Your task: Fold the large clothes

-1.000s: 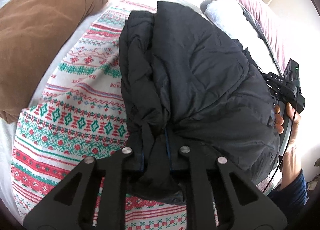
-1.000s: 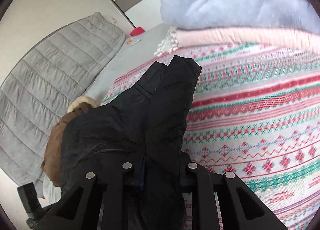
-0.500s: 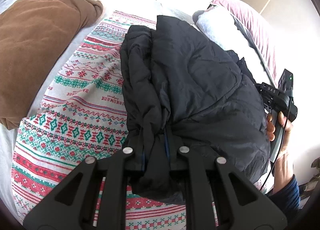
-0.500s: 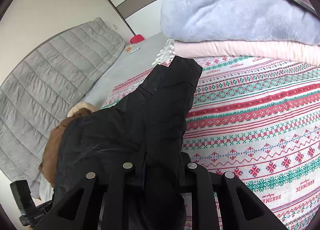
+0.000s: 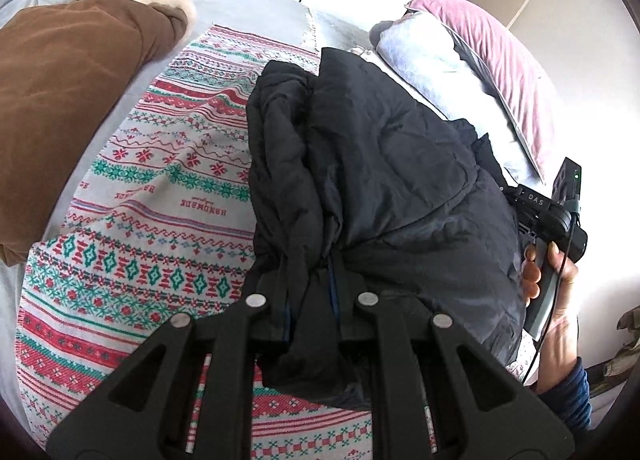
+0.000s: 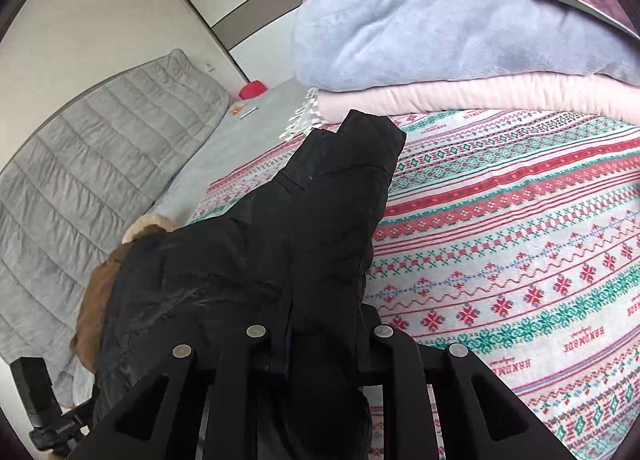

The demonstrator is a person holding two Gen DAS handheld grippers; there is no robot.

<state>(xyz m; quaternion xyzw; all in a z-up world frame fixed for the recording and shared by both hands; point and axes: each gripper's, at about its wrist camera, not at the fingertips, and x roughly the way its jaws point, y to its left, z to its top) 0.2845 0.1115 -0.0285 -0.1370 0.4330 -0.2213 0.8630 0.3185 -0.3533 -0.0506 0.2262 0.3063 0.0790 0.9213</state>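
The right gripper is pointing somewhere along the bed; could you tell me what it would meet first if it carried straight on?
The right gripper already pinches the black jacket, so it meets that first; beyond it probably lies the folded pink blanket, though depth is unclear.

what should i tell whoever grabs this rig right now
Left gripper: shut on a bunched edge of the black jacket.
Right gripper: shut on another part of the same jacket.
The jacket is partly folded and held up between the two grippers over the patterned blanket. A brown coat lies to the left, and a stack of folded blankets sits at the far side.
Done: jacket gathered lengthwise.
Left: lay it down on the blanket, finish the fold, let go; the brown coat probably comes next.
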